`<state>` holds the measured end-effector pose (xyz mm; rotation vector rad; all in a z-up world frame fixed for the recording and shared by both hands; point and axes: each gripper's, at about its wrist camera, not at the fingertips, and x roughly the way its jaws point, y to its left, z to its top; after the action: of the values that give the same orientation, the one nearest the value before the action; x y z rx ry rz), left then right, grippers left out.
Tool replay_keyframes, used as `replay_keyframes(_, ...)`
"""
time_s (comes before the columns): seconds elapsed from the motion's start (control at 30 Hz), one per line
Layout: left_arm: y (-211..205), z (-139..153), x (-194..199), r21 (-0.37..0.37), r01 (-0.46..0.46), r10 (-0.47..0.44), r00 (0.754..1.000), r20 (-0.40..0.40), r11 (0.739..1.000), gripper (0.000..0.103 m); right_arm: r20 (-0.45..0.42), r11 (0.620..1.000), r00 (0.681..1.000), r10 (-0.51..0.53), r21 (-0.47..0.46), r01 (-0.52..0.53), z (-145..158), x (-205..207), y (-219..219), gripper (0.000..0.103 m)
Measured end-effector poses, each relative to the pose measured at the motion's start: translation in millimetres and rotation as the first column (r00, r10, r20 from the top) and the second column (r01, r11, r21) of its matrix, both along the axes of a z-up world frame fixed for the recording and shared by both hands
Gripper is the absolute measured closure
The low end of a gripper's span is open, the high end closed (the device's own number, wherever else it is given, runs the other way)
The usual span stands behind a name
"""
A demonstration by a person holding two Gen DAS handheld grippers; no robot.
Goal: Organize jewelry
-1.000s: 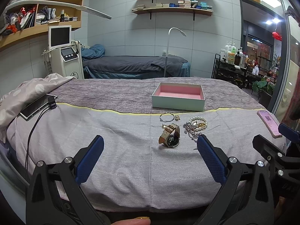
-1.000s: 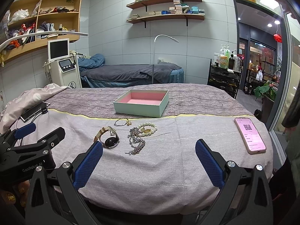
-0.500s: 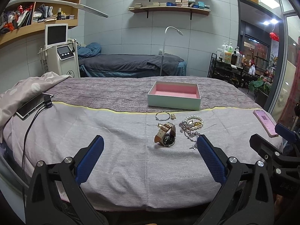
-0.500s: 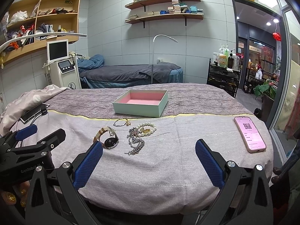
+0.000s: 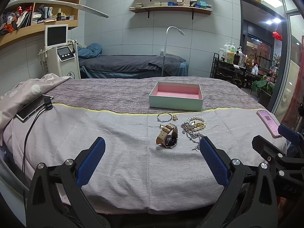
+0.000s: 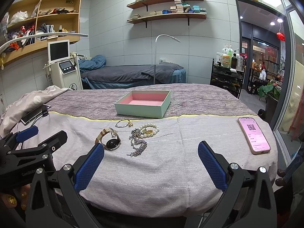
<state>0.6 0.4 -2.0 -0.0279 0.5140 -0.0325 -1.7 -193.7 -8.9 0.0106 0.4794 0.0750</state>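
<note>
A mint box with a pink lining (image 5: pixel 175 102) (image 6: pixel 140 111) stands open on the bed's far half. In front of it lie a thin silver bangle (image 5: pixel 164 117) (image 6: pixel 123 123), a watch with a tan strap (image 5: pixel 168 137) (image 6: pixel 110 140), a pearl bracelet (image 5: pixel 197 121) (image 6: pixel 149 129) and a silver chain (image 5: pixel 191 134) (image 6: pixel 137 145). My left gripper (image 5: pixel 151 159) is open and empty, short of the watch. My right gripper (image 6: pixel 151 161) is open and empty, short of the chain. Each gripper shows at the edge of the other's view.
A pink phone (image 5: pixel 268 123) (image 6: pixel 253 137) lies at the bed's right edge. A dark phone on a cable (image 5: pixel 34 108) (image 6: pixel 35 113) lies at the left beside a dotted pillow (image 5: pixel 22 93). A second bed and a machine stand behind.
Both views have shifted slightly; the jewelry sits a little nearer the middle of the left view. Both grippers stay open and empty.
</note>
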Motion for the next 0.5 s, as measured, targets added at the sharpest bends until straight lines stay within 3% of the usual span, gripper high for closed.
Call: replay_keyframes(0.5, 1.7, 2.7, 0.5, 0.004, -0.014, 0.014, 1.000, 0.012, 1.000, 0.005, 0.008, 1.000, 1.000, -0.008, -0.005, 0.008, 2.9, 0.0, -2.5, 0.006)
